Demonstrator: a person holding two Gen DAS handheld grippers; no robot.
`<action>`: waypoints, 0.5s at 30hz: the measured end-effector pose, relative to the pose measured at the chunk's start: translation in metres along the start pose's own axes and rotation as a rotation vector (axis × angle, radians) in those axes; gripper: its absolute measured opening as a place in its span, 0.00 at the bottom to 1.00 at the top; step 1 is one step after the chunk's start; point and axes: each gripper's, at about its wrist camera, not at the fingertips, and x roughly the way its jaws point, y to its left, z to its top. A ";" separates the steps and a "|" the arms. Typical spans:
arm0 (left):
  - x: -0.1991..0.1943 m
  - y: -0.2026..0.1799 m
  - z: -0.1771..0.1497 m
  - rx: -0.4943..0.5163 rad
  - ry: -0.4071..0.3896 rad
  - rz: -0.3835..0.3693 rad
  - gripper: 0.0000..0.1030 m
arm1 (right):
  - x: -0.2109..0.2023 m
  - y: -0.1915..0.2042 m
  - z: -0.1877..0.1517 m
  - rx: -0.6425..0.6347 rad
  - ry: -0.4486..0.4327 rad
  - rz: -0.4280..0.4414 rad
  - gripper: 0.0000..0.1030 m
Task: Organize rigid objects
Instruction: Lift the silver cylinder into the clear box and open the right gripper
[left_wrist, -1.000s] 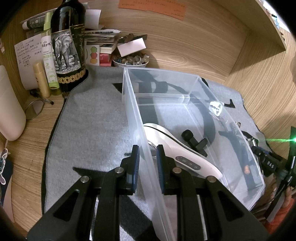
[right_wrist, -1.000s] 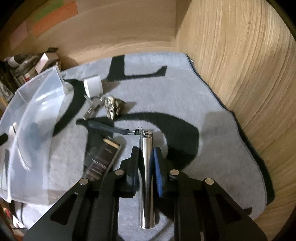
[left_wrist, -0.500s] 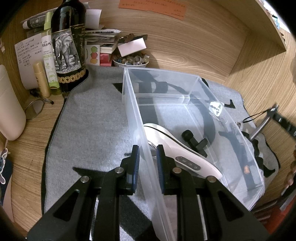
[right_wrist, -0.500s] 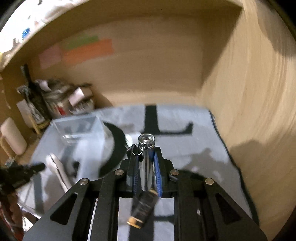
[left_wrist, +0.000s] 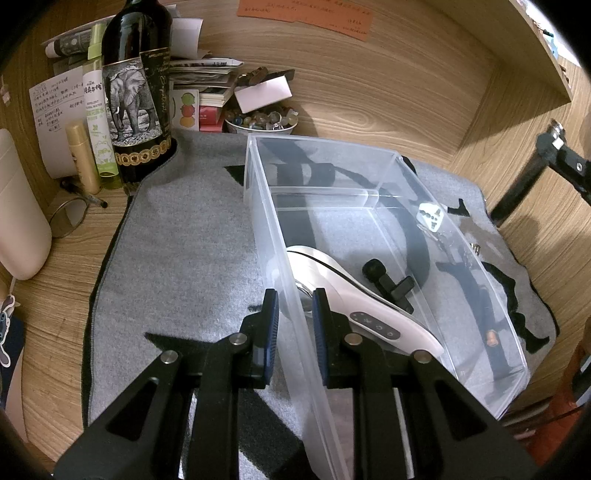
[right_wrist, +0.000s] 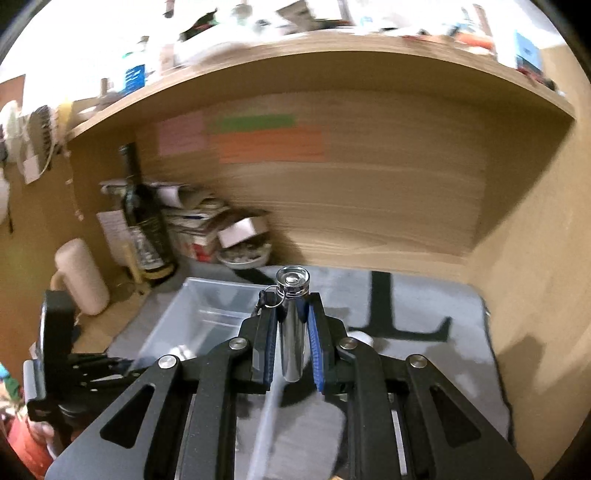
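Steel cylinder (right_wrist: 292, 325) between clamped fingers (right_wrist: 267, 343)

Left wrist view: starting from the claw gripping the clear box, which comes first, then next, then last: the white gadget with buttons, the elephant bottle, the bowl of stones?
1. White gadget: inside the clear box, right beside the left claw.
2. Elephant bottle: far left, at the mat's back corner.
3. Bowl of stones: behind the box, by the back wall.

Bottle and bowl are nearly level; that order is tentative.

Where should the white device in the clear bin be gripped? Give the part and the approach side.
Grip the white device across its narrow buttoned handle, coming from above. It lies flat beside a long wall of the clear bin, which blocks side approaches; the handle looks slim enough for the jaws.
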 end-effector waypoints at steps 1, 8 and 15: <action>0.000 0.000 0.000 0.001 0.000 0.000 0.18 | 0.003 0.006 0.000 -0.015 0.004 0.014 0.14; -0.001 0.000 0.000 0.000 -0.001 -0.001 0.18 | 0.042 0.038 -0.008 -0.083 0.103 0.100 0.14; -0.001 -0.001 0.000 0.000 -0.001 0.001 0.18 | 0.067 0.052 -0.026 -0.124 0.220 0.131 0.14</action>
